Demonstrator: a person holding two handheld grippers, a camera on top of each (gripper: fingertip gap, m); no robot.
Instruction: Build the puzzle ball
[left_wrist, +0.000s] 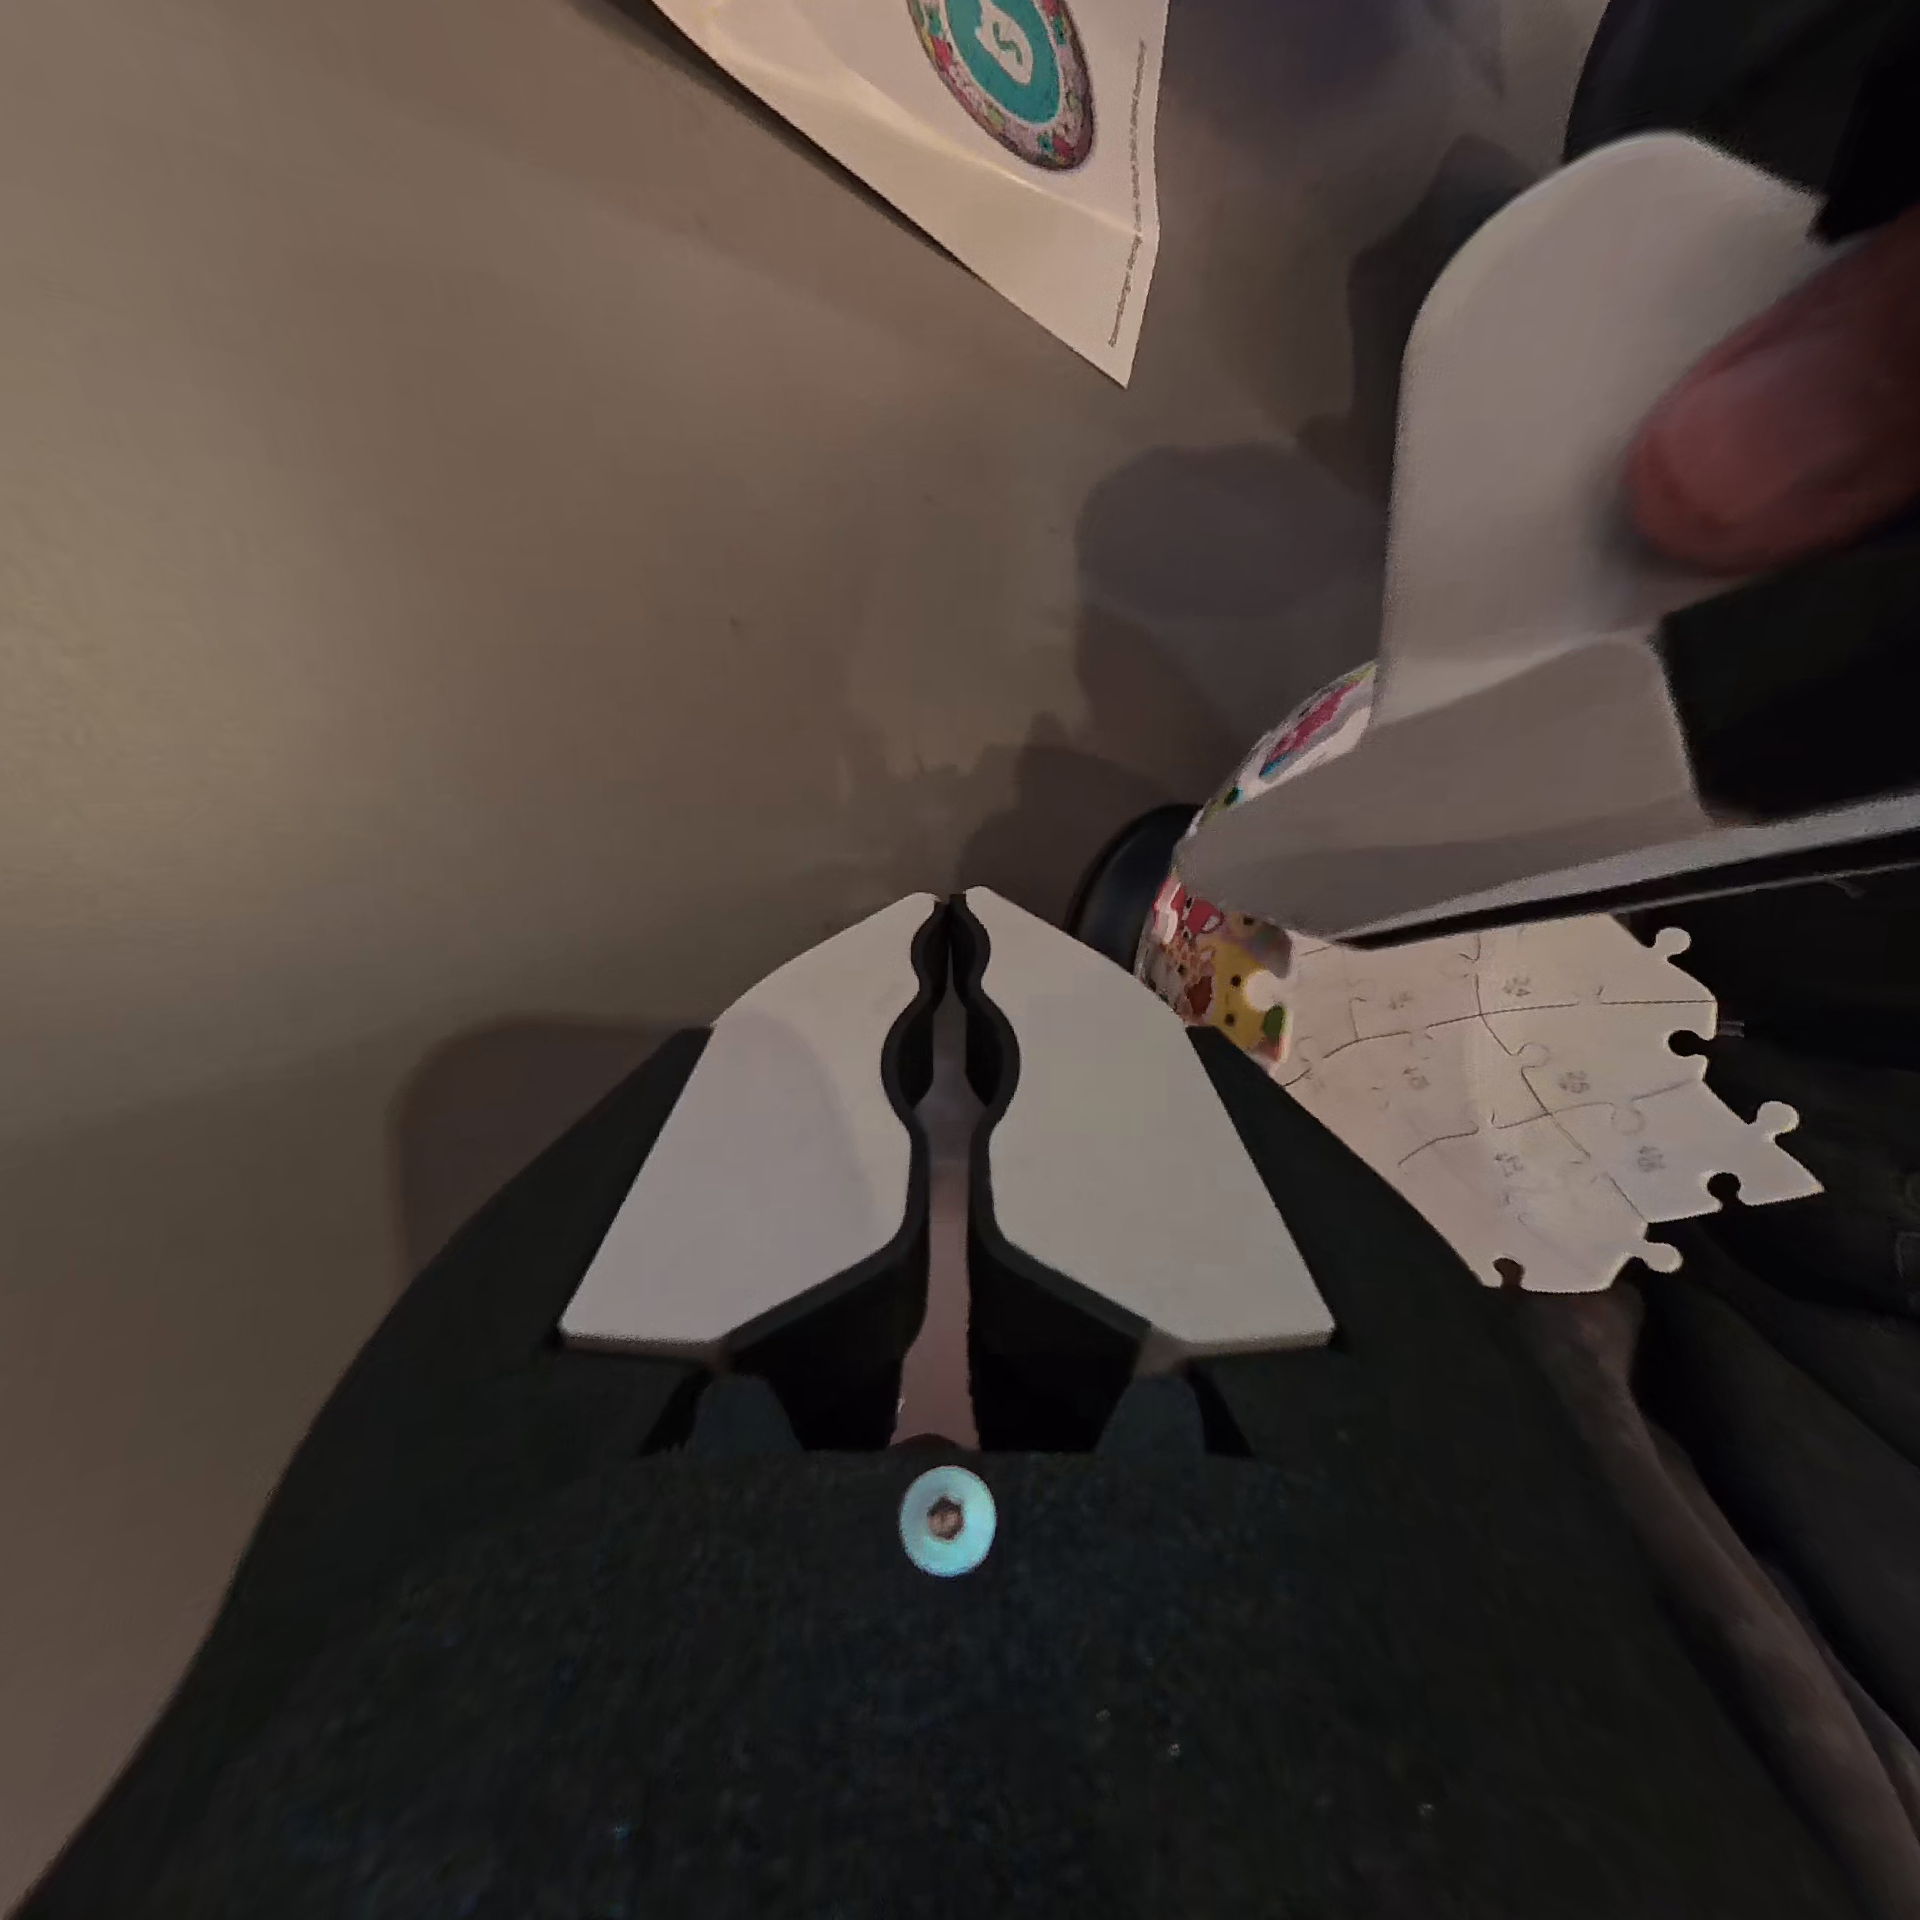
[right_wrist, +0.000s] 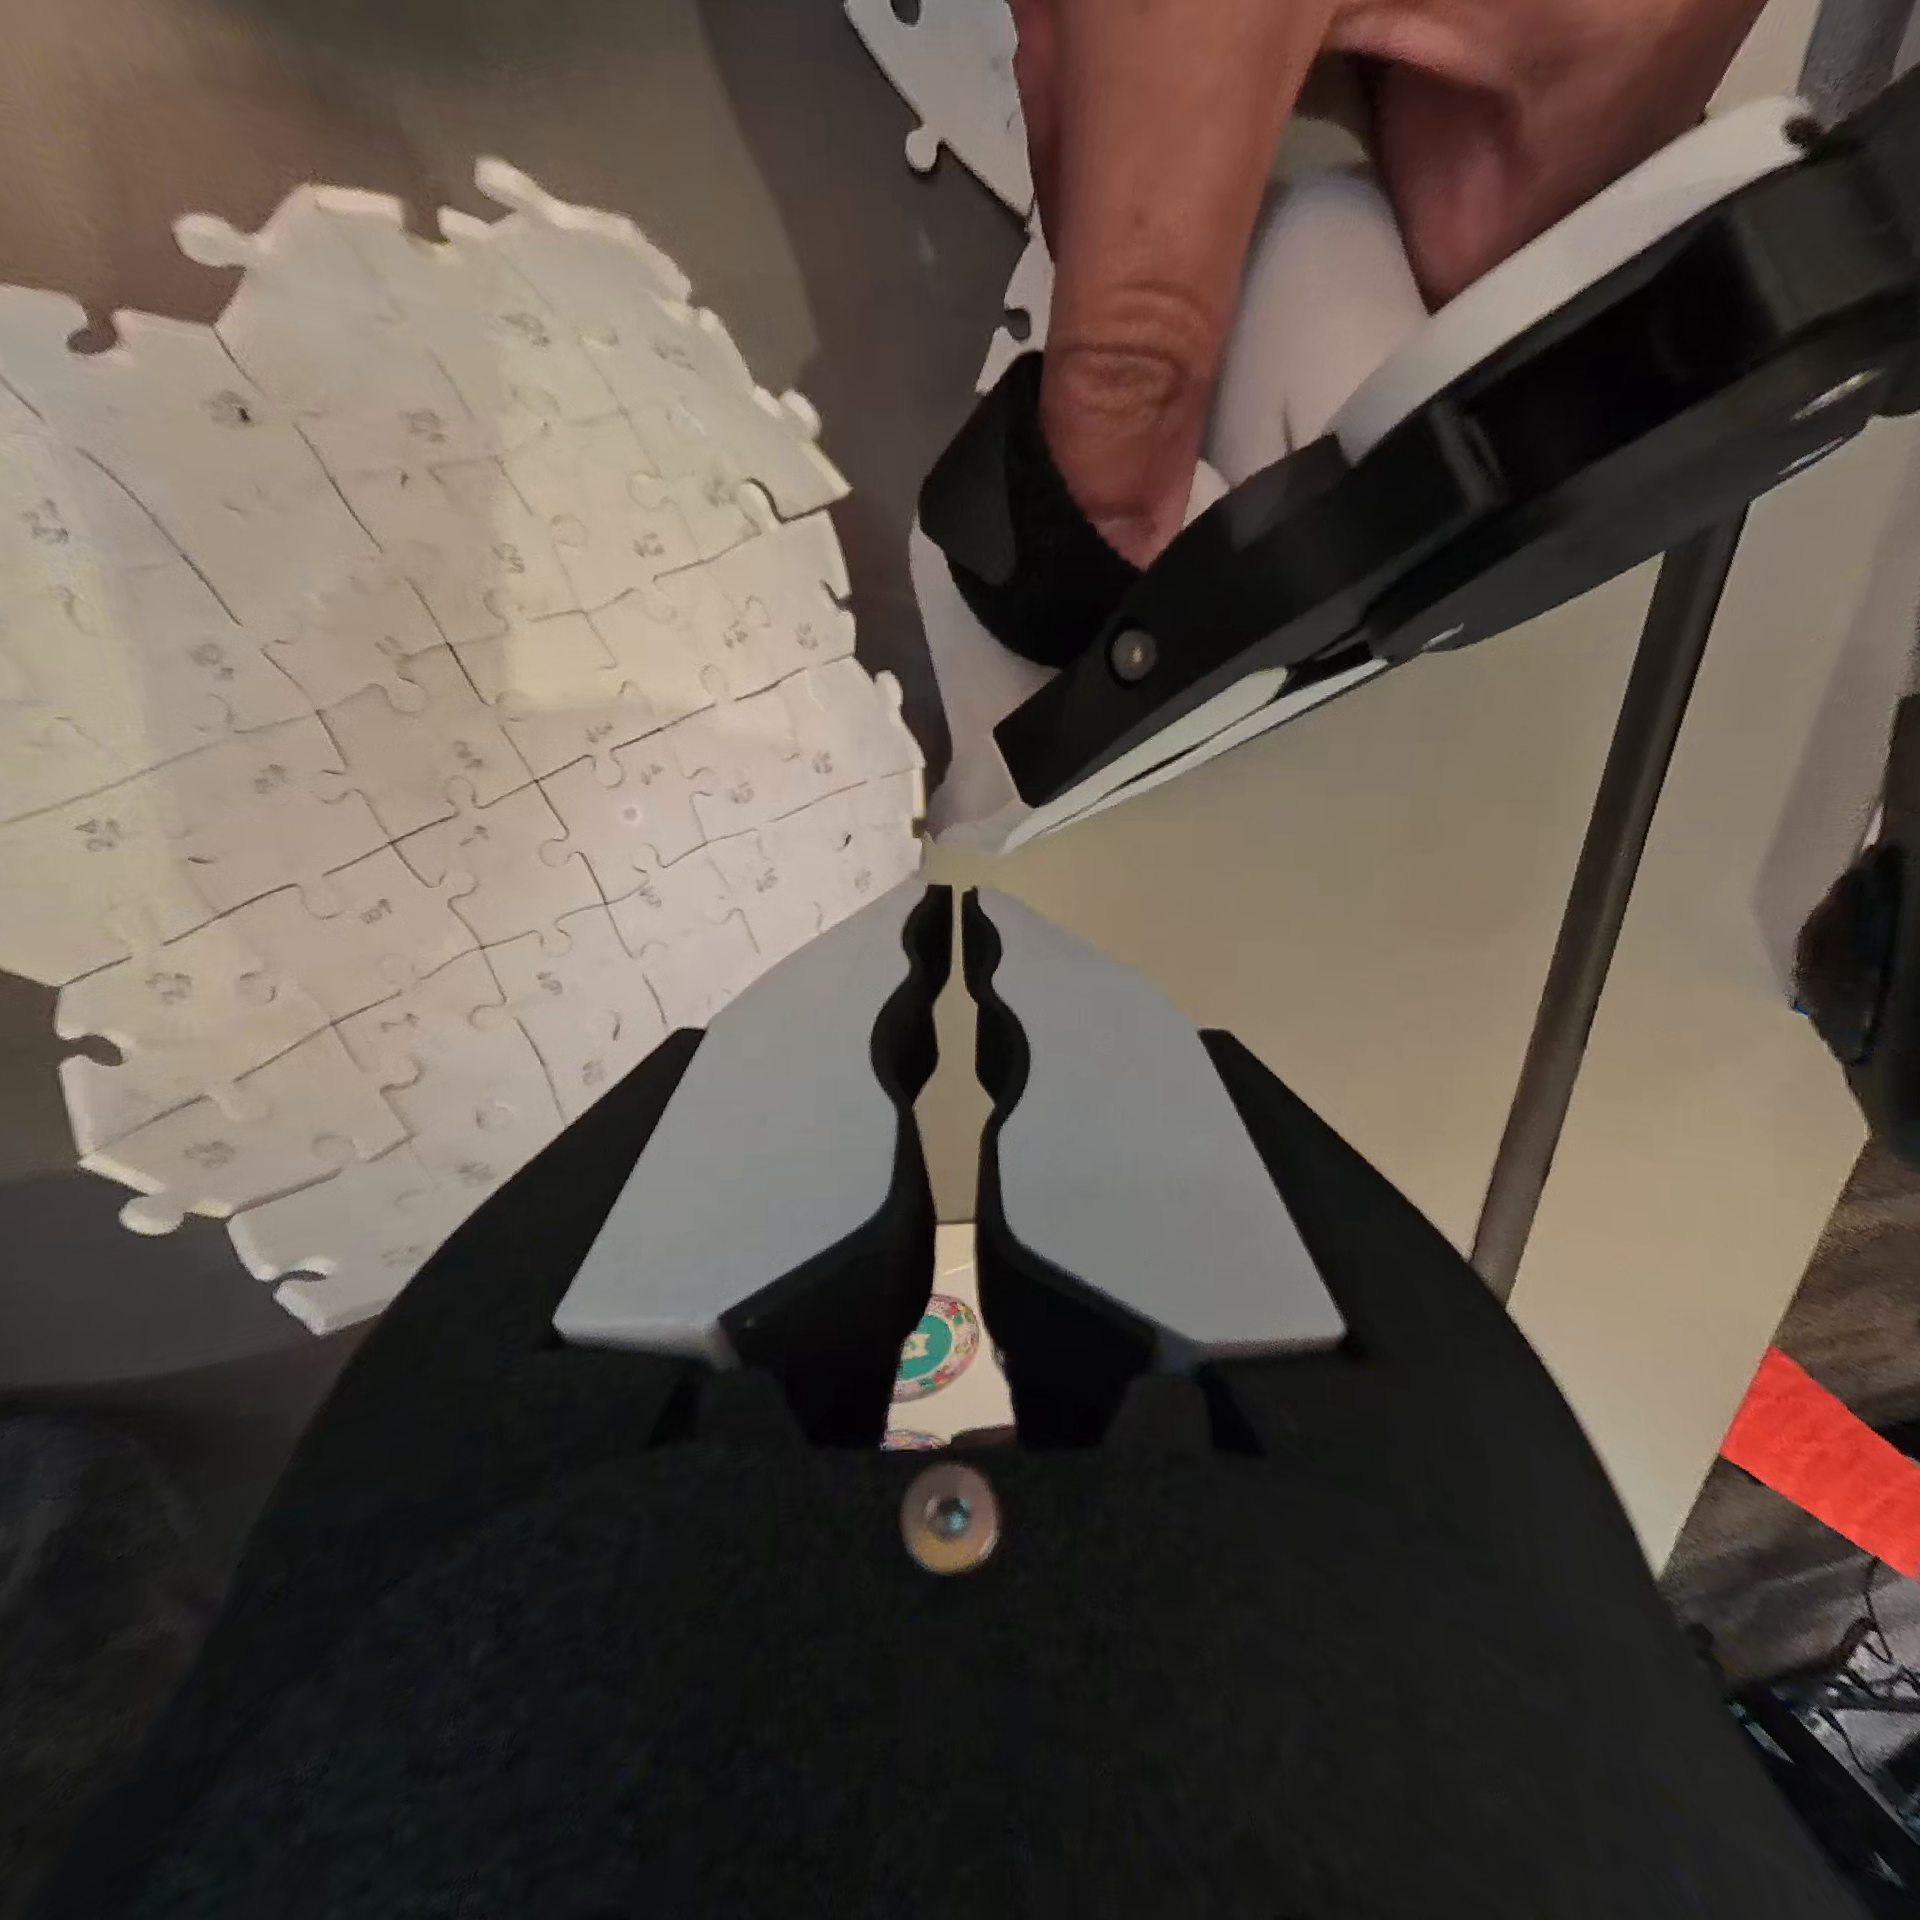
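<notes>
The puzzle ball is a half-built shell (left_wrist: 1507, 1091), coloured outside, with a white numbered inside and knobbed rims. It fills the left of the right wrist view (right_wrist: 468, 727). My right gripper (right_wrist: 956, 899) has its tips a sliver apart at the shell's right rim and seems to pinch it. In the left wrist view it reaches in from the upper right over the shell (left_wrist: 1190, 868). My left gripper (left_wrist: 951, 904) is shut with nothing showing between its fingers, just left of the shell. In the right wrist view its tips (right_wrist: 966, 831) almost touch my right gripper's.
A printed picture sheet (left_wrist: 935, 187) lies on the grey table (left_wrist: 416, 520) at the back. A black round stand (left_wrist: 1117, 883) sits behind the shell. Another white joined puzzle part (right_wrist: 966, 94) shows at the top. A metal leg (right_wrist: 1600, 883) and red tape (right_wrist: 1808, 1444) are at the right. Tip to tip, the grippers are about 5 centimetres apart.
</notes>
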